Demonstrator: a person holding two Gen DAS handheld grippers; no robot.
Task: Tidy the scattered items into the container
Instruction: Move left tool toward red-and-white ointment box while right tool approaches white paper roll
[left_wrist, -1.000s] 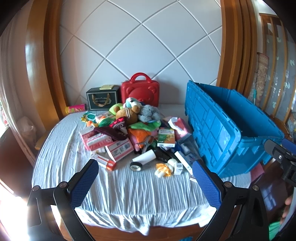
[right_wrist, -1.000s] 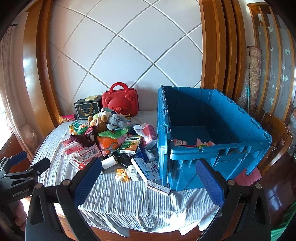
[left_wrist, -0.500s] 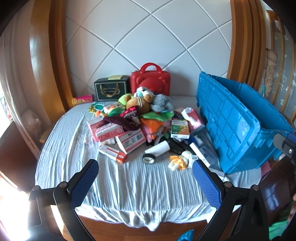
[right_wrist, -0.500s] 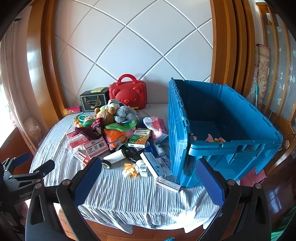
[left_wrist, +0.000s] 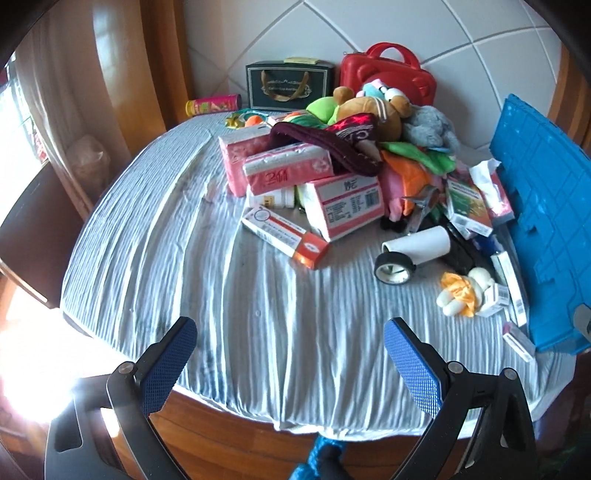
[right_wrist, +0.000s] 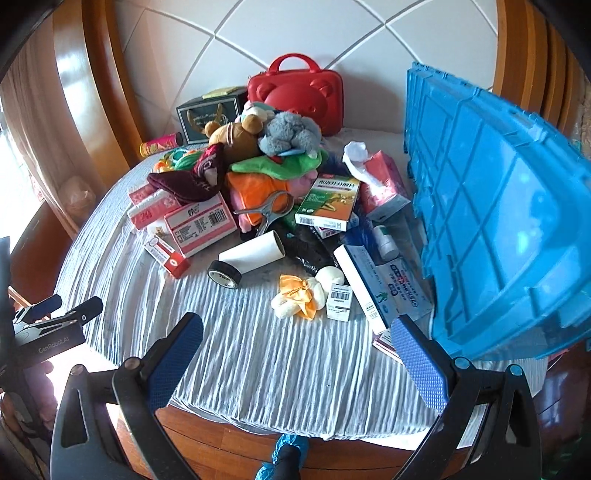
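Note:
A heap of scattered items lies on the grey ribbed tablecloth: pink tissue packs (left_wrist: 288, 170), medicine boxes (left_wrist: 343, 206), plush toys (right_wrist: 258, 136), a white tube (right_wrist: 255, 251), a black tape roll (left_wrist: 393, 267), a yellow-white soft toy (right_wrist: 299, 295) and a green box (right_wrist: 327, 203). The blue crate (right_wrist: 498, 206) stands at the right, its wall also in the left wrist view (left_wrist: 546, 229). My left gripper (left_wrist: 290, 365) is open and empty over the table's front edge. My right gripper (right_wrist: 295, 354) is open and empty near the front edge, just left of the crate.
A red bear-shaped case (right_wrist: 299, 96), a dark gift box (left_wrist: 291, 85) and a pink can (left_wrist: 212, 105) stand at the back by the wall. The left gripper shows at the left in the right wrist view (right_wrist: 55, 321). Wooden floor lies below the table edge.
Both grippers have moved forward and tilted down toward the table. The items now look larger and closer, and the crate's inside is out of sight.

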